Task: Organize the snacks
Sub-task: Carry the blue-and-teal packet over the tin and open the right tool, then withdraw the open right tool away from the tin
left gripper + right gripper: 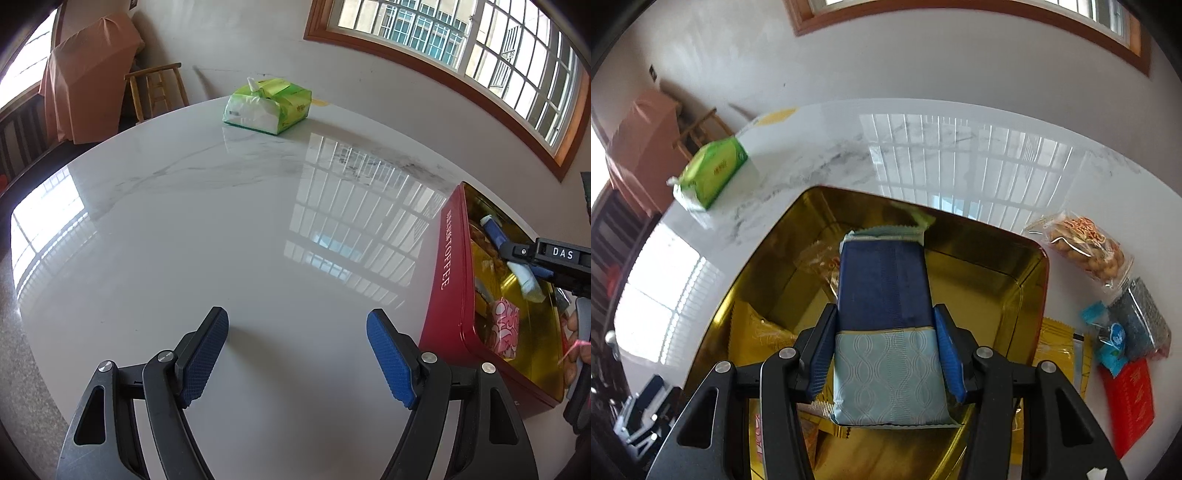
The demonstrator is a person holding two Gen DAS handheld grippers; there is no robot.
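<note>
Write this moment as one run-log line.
right tongs: shut on blue packet | over tin | left tongs: open, empty

Two downward-tilted wrist views, both sharing red tin and table

- White marble-look table, round edge, v. glossy; grey veins across far part.
- Big window w/ brown wood frame on far wall, white grille bars; bldg visible outside. Its grid reflects bright on tabletop.
- 2nd window at left, blown out w/ daylight, also mirrored on table.
- Wall plain white.
- Wooden stool by wall, behind table.
- Tall furniture covered w/ pinkish-brown cloth in left corner.
- Floor speckled grey, terrazzo-like, at lower left.
- Light: natural daylight only, strong.
</note>
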